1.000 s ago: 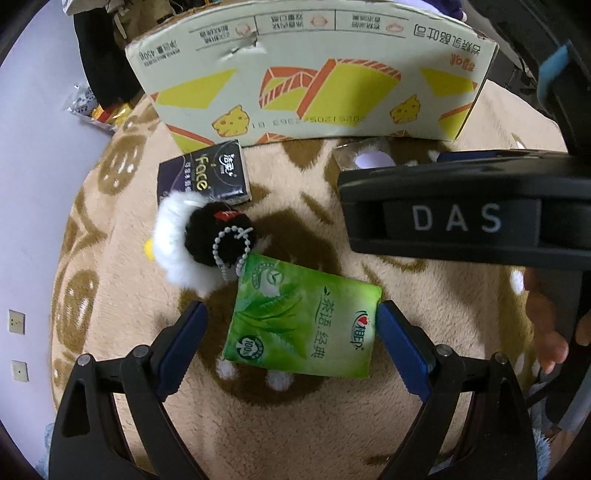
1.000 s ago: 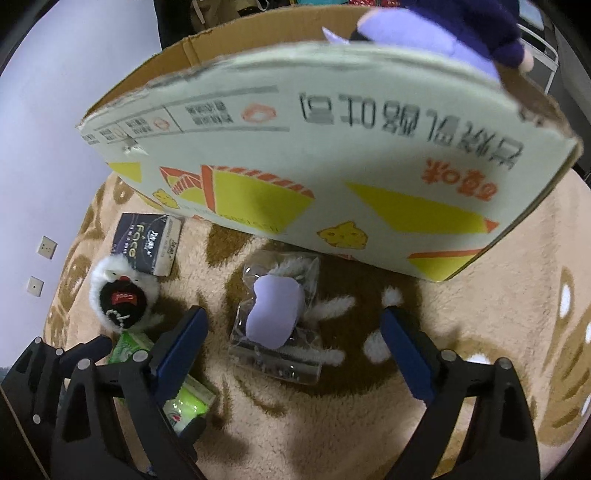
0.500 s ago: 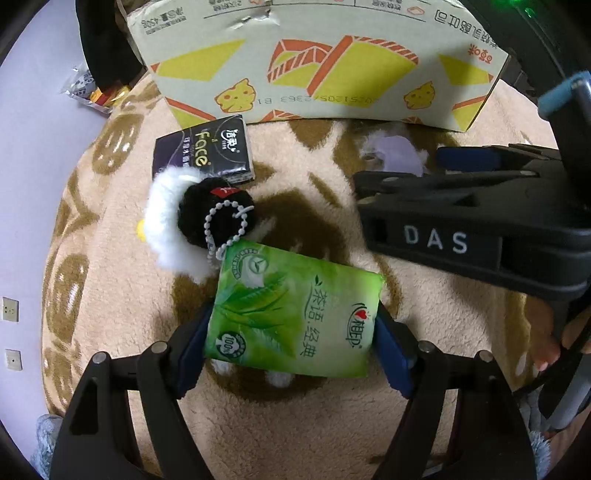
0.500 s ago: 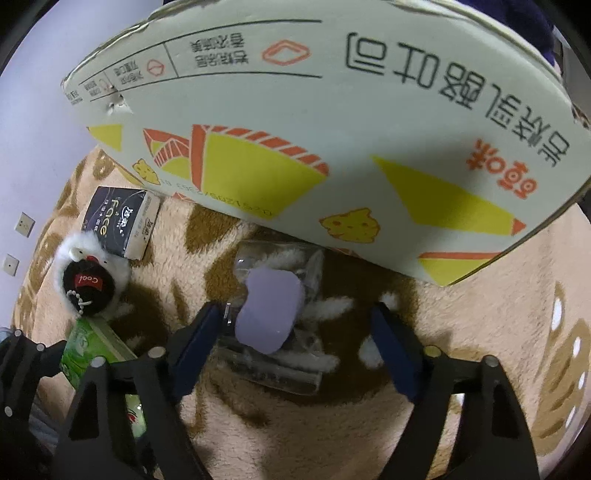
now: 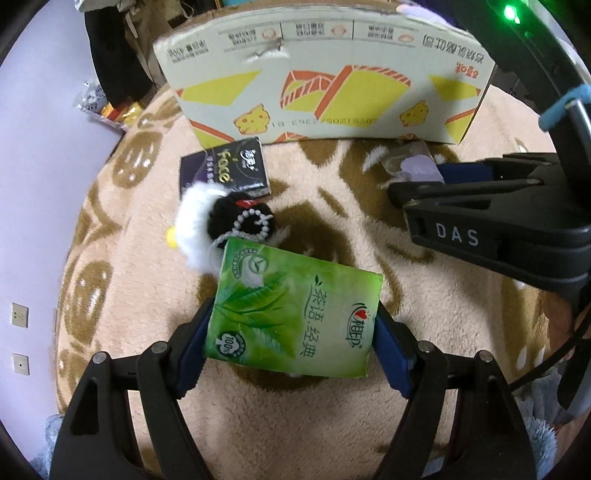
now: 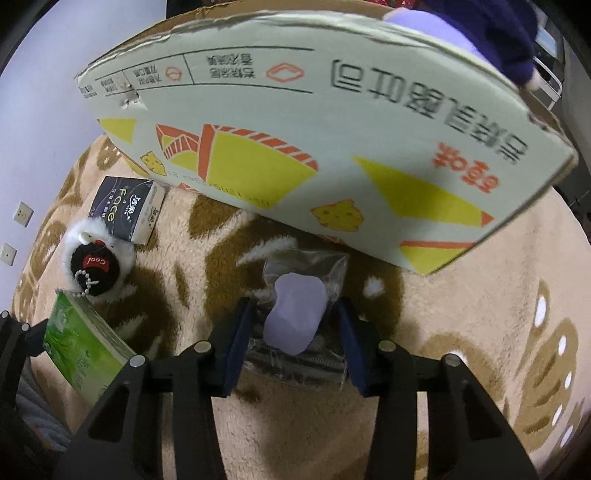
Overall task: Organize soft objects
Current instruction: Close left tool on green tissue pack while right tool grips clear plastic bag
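The left claw [image 5: 291, 343] is clamped on a green tissue pack [image 5: 295, 310], one blue pad pressed against each short end. The pack sits tilted between them, its far edge raised over the rug [image 5: 332, 424]. Just beyond the claw, touching the pack's far corner, lies a small black and white plush toy [image 5: 225, 225] with a bead chain across it. Further out from the claw, a dark tissue pack [image 5: 223, 171] lies flat on the rug, right by the toy. Beyond that stands a cardboard box [image 5: 325, 77] printed with yellow shapes.

The right claw [image 6: 293, 339] has just been closing, and its jaws now press on both sides of a clear plastic bag [image 6: 306, 266] with a lilac soft piece [image 6: 295, 317] inside. The bag lies on the rug between the pads, its far end reaching out towards the foot of the box, which stands straight ahead of this claw and leans over it. A purple plush [image 6: 480, 33] pokes up above the rim of the box. Off to the left of the right claw sit the toy, the dark pack and the green pack, the last one held up at an angle in the other claw.
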